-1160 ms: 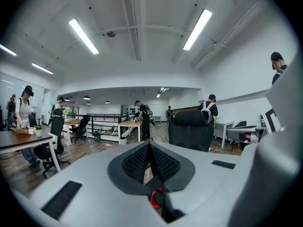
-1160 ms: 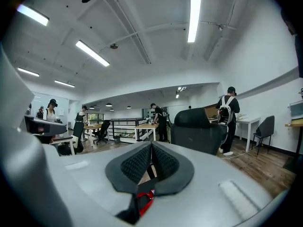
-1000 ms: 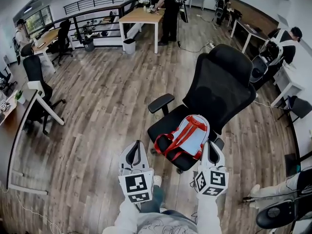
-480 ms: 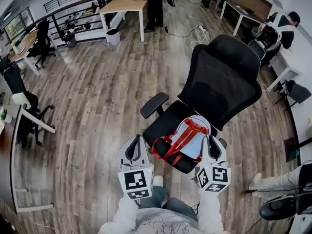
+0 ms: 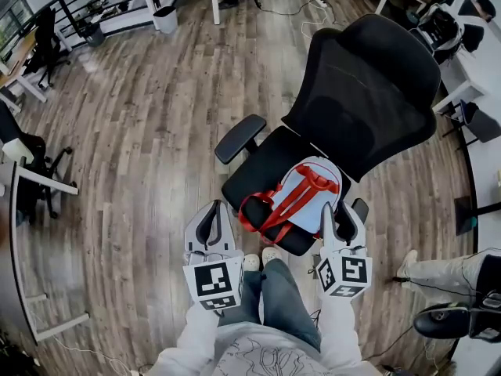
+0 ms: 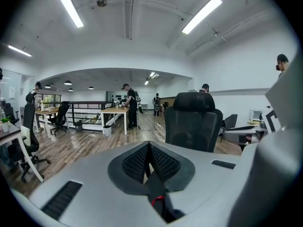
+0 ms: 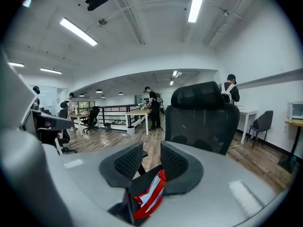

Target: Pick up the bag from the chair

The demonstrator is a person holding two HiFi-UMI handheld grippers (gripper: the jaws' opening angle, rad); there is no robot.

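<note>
A light blue bag with red straps lies on the seat of a black office chair. Both grippers hover just short of the seat's front edge, apart from the bag. My left gripper is to the left of the seat, its pads shut together with nothing in them. My right gripper is at the bag's near right corner. Its jaws have just been opening and stand apart. Nothing is gripped; the bag shows red and white through the gap, lower down.
The chair's armrest juts out at the left of the seat. My own legs and shoes stand right before the chair. Another person's legs and a chair base are at the right. Desks, a bin and more chairs stand further back.
Both grippers have come closer to the chair, which now looms larger. The right gripper's fingers, together a second ago, now stand apart. The left one stays shut.
</note>
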